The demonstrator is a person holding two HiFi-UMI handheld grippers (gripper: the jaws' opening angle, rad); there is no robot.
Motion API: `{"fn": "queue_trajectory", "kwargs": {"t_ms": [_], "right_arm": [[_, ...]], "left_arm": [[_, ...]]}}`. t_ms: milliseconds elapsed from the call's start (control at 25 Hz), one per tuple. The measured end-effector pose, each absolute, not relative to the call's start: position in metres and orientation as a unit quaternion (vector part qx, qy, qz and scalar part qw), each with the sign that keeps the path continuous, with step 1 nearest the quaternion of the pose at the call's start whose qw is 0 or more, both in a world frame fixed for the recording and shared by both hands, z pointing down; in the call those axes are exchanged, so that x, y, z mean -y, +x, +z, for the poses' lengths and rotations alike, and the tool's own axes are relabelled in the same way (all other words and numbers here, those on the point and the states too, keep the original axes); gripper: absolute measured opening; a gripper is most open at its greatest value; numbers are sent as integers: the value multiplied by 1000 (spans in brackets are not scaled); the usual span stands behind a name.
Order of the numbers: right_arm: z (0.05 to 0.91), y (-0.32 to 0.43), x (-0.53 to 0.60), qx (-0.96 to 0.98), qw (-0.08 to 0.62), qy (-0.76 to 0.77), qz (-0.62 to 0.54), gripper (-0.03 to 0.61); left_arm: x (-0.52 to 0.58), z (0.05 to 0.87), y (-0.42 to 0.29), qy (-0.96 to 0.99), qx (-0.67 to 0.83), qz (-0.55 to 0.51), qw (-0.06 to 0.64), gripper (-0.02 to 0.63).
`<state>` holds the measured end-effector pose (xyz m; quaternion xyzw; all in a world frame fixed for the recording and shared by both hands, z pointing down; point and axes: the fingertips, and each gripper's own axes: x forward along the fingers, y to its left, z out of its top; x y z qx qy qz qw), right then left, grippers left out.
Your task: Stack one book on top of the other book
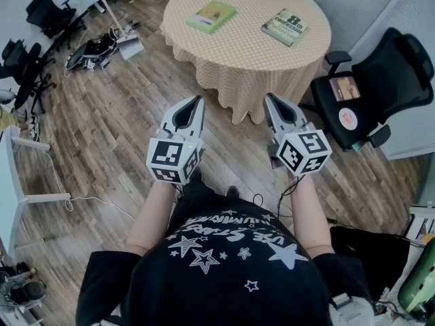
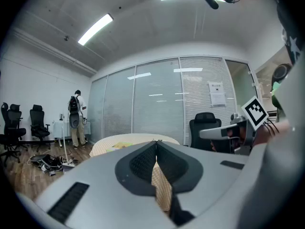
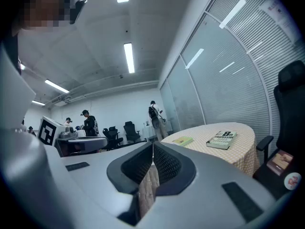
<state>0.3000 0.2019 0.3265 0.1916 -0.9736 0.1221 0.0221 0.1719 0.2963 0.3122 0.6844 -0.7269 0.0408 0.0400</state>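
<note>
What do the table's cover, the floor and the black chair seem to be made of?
The table's cover looks like matte woven cloth: it hangs in soft folds over the edge. The floor looks like wood or wood-look laminate, with plank seams and grain. The black chair seems to be matte fabric on a plastic frame, though that is hard to confirm.

Head cam: above the person, facing forward and steeply down. Own torso and forearms fill the bottom, and the round table (image 1: 248, 49) sits well ahead at the top of frame. Left cam: mounted just behind the left gripper (image 2: 156, 142), roughly level along its jaws, which loom large. Table centred beyond, glass wall (image 2: 157, 99) behind. Right cam: same mount on the right gripper (image 3: 152, 143), level, table off to the right. All three share the table. Head and right cams both catch the yellow-green book (image 1: 211, 15), dark green book (image 1: 285, 27) and black office chair (image 1: 380, 80). Left cam sees the right gripper's marker cube (image 2: 255, 112) at its right; right cam sees the left's marker cube (image 3: 46, 130) at its left.
</note>
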Motion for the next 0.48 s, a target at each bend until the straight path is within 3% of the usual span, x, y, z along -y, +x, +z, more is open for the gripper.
{"fn": "queue_trajectory", "kwargs": {"t_ms": [480], "right_arm": [[337,312,-221,971,30,197,132,31]], "left_arm": [[-309,321,178,679,731,35,53,11]]}}
